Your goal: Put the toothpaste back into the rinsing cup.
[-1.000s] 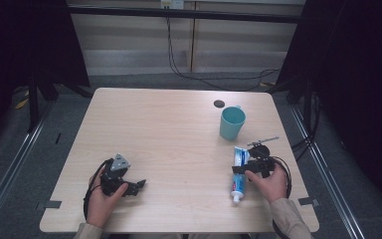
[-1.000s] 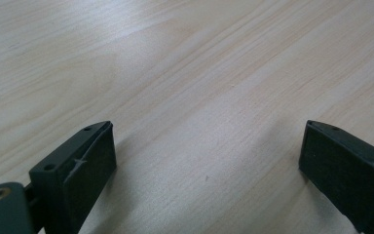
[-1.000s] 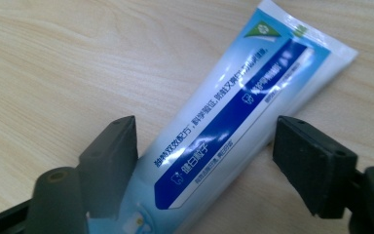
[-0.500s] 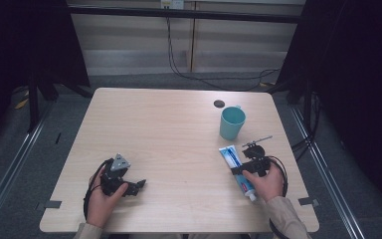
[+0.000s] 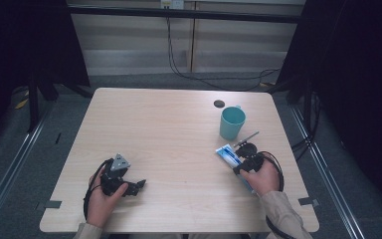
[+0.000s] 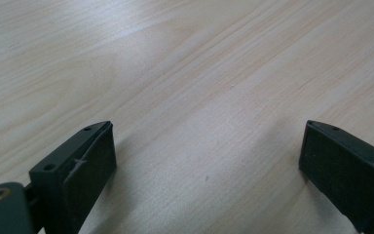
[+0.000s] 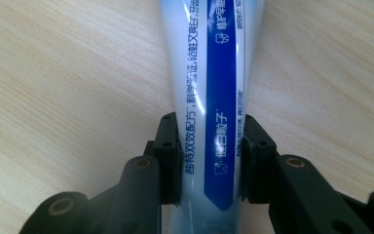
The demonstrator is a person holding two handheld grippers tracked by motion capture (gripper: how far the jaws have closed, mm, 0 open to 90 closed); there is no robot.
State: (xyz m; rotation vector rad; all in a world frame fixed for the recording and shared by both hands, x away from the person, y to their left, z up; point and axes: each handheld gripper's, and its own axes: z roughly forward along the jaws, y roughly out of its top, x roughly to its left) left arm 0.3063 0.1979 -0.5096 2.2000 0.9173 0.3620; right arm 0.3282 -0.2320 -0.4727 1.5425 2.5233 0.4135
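Note:
A white and blue toothpaste tube (image 5: 227, 154) (image 7: 214, 73) lies on the wooden table (image 5: 169, 129) at the right, angled toward the far left. My right gripper (image 5: 240, 165) (image 7: 209, 141) sits over its middle. Its jaws have just been closing, and both pads now press the tube's sides. My left gripper (image 5: 138, 187) (image 6: 207, 151) rests on the table at the near left, open, with only bare wood between its jaws.
A teal cup (image 5: 232, 122) stands just beyond the tube. A thin dark stick (image 5: 247, 139) lies between the cup and my right hand. A small dark disc (image 5: 219, 103) sits behind the cup. Cables trail from both grippers.
The right hand has shifted onto the tube and its jaws have closed on it. The tube has swung so its far end points more to the left. The left hand has kept still.

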